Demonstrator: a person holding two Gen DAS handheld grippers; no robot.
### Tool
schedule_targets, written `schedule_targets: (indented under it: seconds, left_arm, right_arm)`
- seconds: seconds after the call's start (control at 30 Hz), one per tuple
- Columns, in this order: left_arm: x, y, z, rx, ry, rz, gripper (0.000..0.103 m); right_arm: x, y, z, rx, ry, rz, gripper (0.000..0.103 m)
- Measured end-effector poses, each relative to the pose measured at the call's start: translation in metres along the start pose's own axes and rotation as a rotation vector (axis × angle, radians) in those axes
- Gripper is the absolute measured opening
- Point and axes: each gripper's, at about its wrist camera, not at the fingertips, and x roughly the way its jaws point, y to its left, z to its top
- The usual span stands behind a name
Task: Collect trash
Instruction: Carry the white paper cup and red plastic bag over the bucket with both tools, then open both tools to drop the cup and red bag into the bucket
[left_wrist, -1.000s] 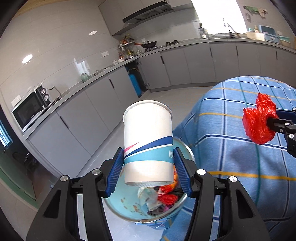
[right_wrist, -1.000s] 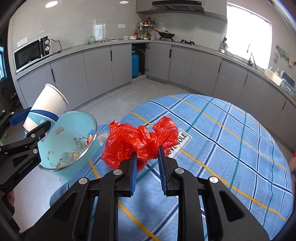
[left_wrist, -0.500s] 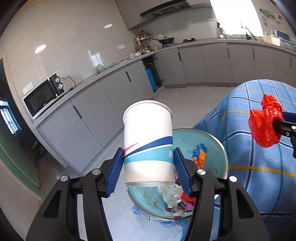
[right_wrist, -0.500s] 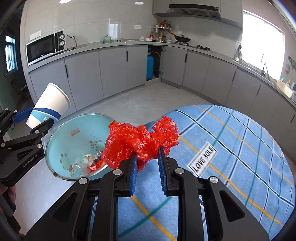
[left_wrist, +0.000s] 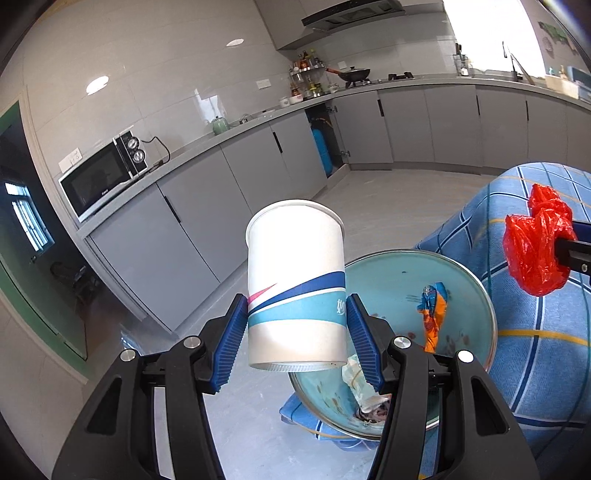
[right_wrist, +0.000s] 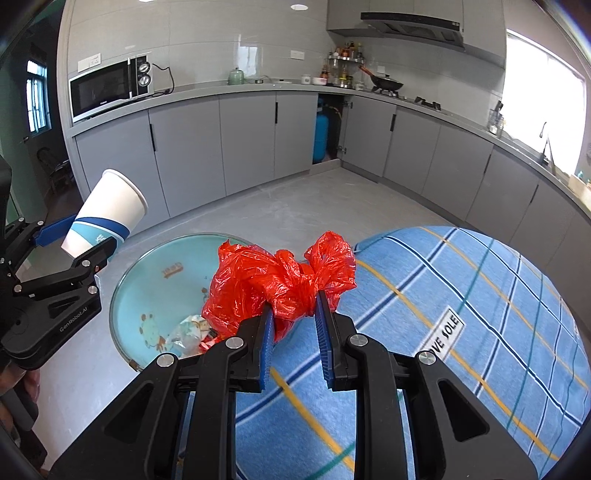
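White paper cup with blue stripes, long axis tilted, rim pointing up and away, base toward the camera; pinched around its lower half between the pads of the left tongs, spread about halfway, above the near rim of the teal bin. Red plastic bag, crumpled and knotted, clamped in the nearly closed right tongs, hanging between the bin and the edge of the blue checked desk.
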Motion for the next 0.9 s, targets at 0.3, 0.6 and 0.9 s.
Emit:
schedule_targets:
  seconds: [0.3,0.6,0.9]
  left_arm:
    - [0.009,0.013,-0.001,-0.010,0.009,0.019,0.055]
    - [0.014,0.016,-0.003,-0.022,0.016,0.006,0.055]
    - [0.013,0.018,-0.003,-0.030,0.011,-0.003,0.056]
  right_arm:
    - [0.012,0.016,0.008,-0.024,0.000,0.031,0.022]
    - [0.022,0.024,0.013,-0.042,0.001,0.057,0.022]
    - [0.028,0.027,0.019,-0.053,-0.018,0.083,0.024]
